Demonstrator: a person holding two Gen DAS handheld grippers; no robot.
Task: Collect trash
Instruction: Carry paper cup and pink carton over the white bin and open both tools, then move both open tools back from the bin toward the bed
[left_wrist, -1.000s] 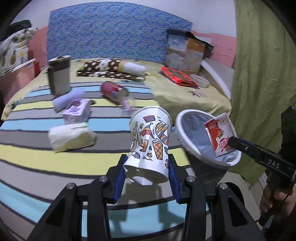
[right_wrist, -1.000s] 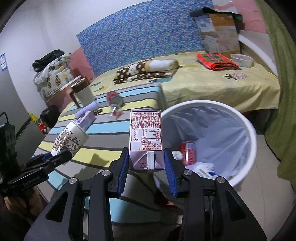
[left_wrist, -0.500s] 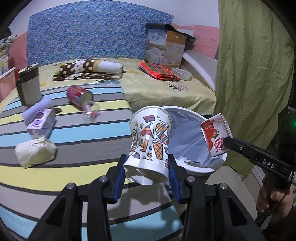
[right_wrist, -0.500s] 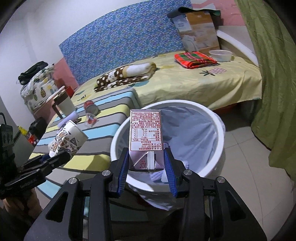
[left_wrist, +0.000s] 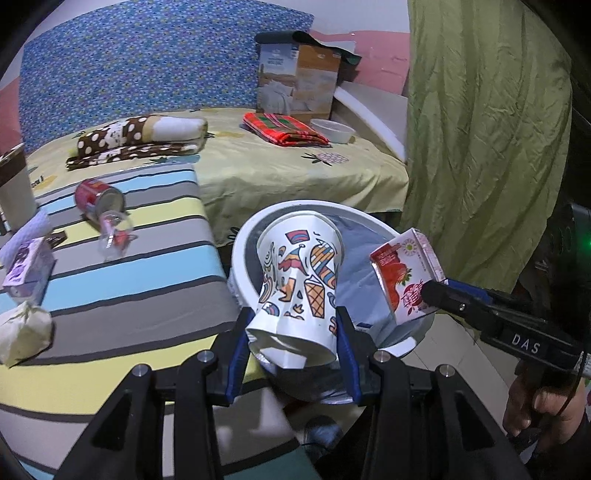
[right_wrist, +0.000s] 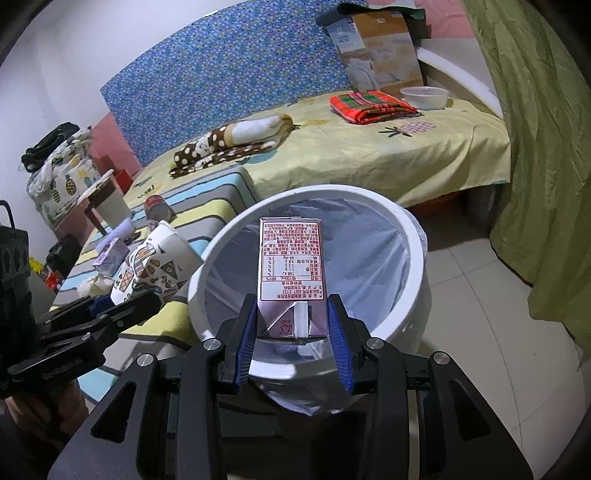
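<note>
The left gripper (left_wrist: 291, 328) is clamped on a paper cup (left_wrist: 299, 280) — its blue-padded fingers (left_wrist: 236, 354) press both sides. The right gripper (right_wrist: 293, 332) pinches a carton (right_wrist: 291, 273) the same way, a hand (left_wrist: 546, 406) wrapped round its handle.

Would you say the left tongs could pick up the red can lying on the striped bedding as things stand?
Probably not yet: the left tongs are shut on the paper cup over the trash bin. Nothing blocks the red can itself.
</note>
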